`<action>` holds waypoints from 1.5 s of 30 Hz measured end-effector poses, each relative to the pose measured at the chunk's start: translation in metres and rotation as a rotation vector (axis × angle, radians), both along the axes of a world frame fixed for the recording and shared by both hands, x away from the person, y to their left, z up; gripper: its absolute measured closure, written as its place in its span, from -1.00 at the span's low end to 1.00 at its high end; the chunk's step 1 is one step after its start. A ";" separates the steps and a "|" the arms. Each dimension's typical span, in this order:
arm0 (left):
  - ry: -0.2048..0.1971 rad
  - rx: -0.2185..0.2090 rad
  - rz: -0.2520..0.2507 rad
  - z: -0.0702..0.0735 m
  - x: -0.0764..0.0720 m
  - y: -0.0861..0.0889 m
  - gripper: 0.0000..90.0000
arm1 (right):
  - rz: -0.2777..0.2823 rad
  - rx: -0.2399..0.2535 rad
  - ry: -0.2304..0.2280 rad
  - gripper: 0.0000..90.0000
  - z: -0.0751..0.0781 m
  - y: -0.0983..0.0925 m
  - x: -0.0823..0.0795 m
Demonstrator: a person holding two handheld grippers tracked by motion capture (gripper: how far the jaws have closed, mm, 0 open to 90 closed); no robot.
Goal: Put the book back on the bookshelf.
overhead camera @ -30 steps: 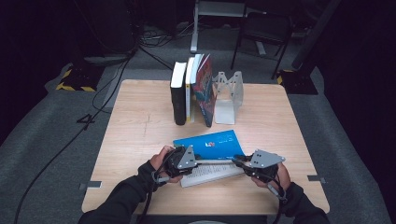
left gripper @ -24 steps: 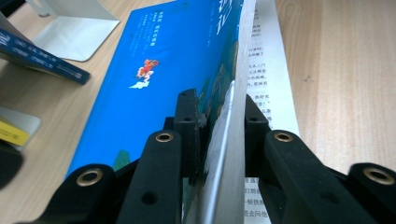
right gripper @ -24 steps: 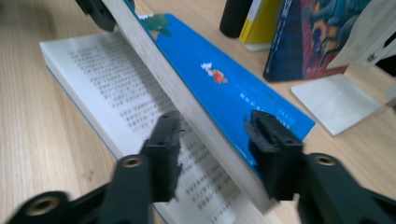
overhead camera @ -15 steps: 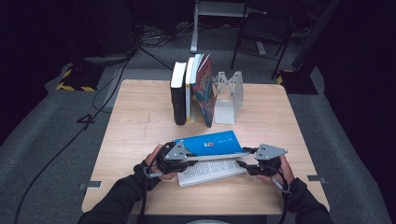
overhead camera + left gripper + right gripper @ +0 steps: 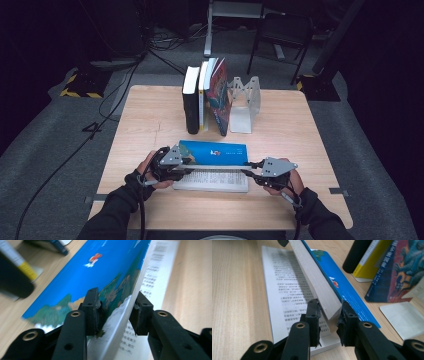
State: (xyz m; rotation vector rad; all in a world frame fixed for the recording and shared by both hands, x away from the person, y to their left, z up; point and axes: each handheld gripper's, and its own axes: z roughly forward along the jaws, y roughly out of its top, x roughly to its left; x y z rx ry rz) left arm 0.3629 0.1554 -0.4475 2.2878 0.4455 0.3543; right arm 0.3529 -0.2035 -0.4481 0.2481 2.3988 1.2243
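**Blue book half open on the table**

The book lies near the table's 6 o'clock edge, blue cover lifted (printed page flat below). The left gripper has just been opening, and the cover sits between its jaws. The right gripper has just been closing on the page block. More books stand at 12 o'clock.

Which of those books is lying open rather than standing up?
The blue-covered book at the table's near edge, open with printed pages showing, both grippers at its ends. The other books stand upright against the bookend.
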 end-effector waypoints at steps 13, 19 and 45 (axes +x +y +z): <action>-0.068 0.124 0.049 -0.010 -0.017 -0.016 0.47 | 0.037 0.016 -0.040 0.64 0.017 0.030 -0.014; -0.009 0.022 0.023 -0.013 -0.004 0.008 0.54 | 0.097 0.060 0.016 0.28 0.019 0.035 0.000; -0.059 0.019 0.136 0.000 -0.026 -0.043 0.07 | 0.037 -0.032 0.017 0.69 0.000 0.045 0.000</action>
